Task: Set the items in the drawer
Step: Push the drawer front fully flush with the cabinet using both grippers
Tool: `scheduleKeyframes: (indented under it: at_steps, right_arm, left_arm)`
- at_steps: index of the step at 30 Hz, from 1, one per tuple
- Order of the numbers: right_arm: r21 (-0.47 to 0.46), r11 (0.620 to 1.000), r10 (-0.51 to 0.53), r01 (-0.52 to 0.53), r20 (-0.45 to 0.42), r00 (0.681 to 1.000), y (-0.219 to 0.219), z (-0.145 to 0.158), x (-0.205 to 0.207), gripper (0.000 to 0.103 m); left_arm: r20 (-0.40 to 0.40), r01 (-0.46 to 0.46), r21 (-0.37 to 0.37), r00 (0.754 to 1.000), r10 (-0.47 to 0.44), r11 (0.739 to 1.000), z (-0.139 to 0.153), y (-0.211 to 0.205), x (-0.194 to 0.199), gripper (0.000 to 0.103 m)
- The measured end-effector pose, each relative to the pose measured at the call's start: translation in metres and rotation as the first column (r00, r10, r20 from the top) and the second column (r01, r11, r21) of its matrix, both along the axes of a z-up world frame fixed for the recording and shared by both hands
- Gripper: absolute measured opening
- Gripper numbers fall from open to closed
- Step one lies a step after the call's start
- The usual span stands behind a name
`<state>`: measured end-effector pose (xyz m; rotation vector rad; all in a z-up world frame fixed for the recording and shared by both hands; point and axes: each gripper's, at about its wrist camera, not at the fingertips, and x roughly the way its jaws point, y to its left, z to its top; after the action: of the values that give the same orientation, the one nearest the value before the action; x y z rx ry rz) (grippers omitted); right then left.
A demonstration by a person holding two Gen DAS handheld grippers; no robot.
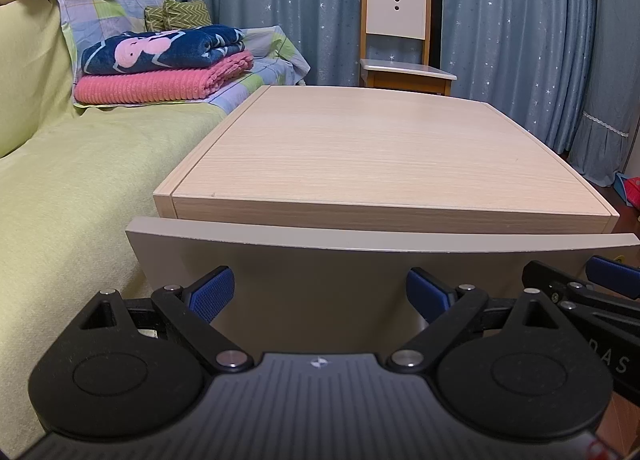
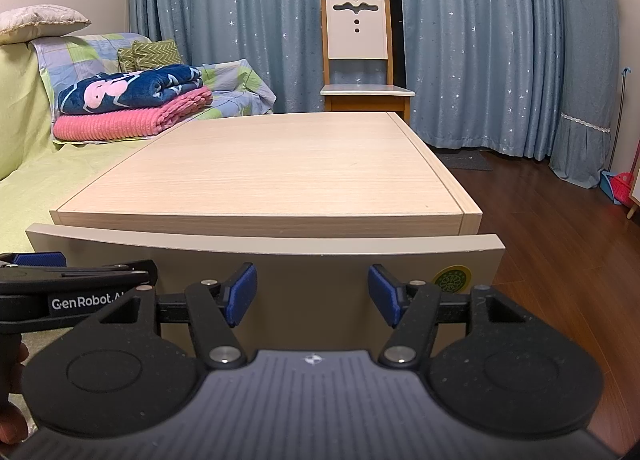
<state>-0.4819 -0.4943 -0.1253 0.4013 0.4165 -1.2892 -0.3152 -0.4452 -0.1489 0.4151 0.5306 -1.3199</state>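
Left gripper and right gripper both spread wide, holding nothing, ribbed blue pads facing the smooth grey drawer front just ahead, under a pale woodgrain cabinet top

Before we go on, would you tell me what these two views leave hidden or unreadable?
- Drawer interior: both views; the drawer front and cabinet top hide it.
- Items to place: none in either view.
- Drawer handle: not visible; the left claw and right claw, both open, cover the lower panel.
- Green sticker: right wrist view, too small to read.
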Motion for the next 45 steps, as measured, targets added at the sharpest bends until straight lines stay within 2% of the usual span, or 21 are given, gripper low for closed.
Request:
scheduleKeyframes:
  at_steps: [45]
  right_arm:
    - [-0.005, 1.000, -0.006, 0.006, 0.004, 1.000, -0.012, -0.003, -0.011, 0.061]
  left_arm:
    - [-0.007, 0.005, -0.005, 1.000, -0.005, 1.000, 0.000, -0.007, 0.002, 0.094]
